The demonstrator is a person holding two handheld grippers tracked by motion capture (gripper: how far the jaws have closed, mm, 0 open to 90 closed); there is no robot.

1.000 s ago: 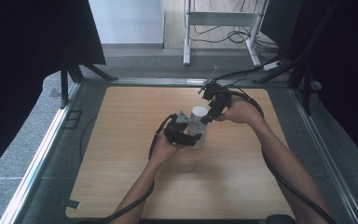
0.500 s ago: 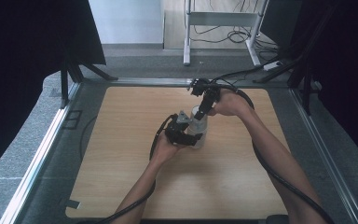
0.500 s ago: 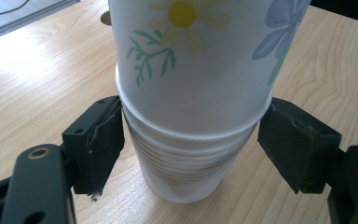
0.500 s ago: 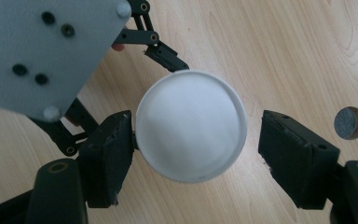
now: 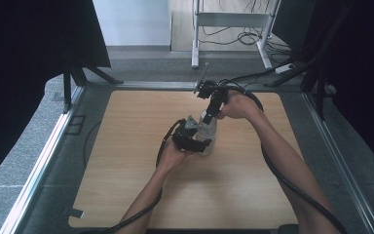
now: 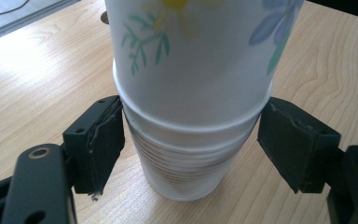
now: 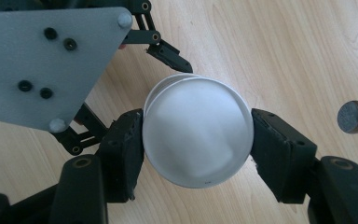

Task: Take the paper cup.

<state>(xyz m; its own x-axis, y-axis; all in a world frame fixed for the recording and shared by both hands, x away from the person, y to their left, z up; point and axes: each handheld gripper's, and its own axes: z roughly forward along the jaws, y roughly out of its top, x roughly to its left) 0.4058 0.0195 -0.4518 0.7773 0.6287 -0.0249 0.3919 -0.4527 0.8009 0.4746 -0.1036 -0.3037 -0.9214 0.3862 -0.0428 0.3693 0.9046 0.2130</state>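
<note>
A stack of white paper cups (image 5: 207,135) stands in the middle of the wooden table (image 5: 126,161). Its top cup (image 6: 200,56) carries a flower print, and several rims (image 6: 186,158) show below it. My left gripper (image 6: 191,140) comes in low from the side, its pads pressed against the stack just under the top cup's rim. From above, my right gripper (image 7: 198,140) has just been closing, and its pads now squeeze the round white end of the top cup (image 7: 198,126). Seen from the high view, the left gripper (image 5: 195,141) sits below the right gripper (image 5: 209,116).
A round hole (image 7: 353,116) is cut in the tabletop beside the cups. The left gripper's grey plate (image 7: 46,56) lies close to the right jaws. Metal rails (image 5: 44,161) and dark curtains (image 5: 24,44) border the table. Cables (image 5: 272,165) trail along both forearms.
My right hand has swung in from the right to above the stack, and its jaws have closed on the top cup. The left hand has stayed put.
</note>
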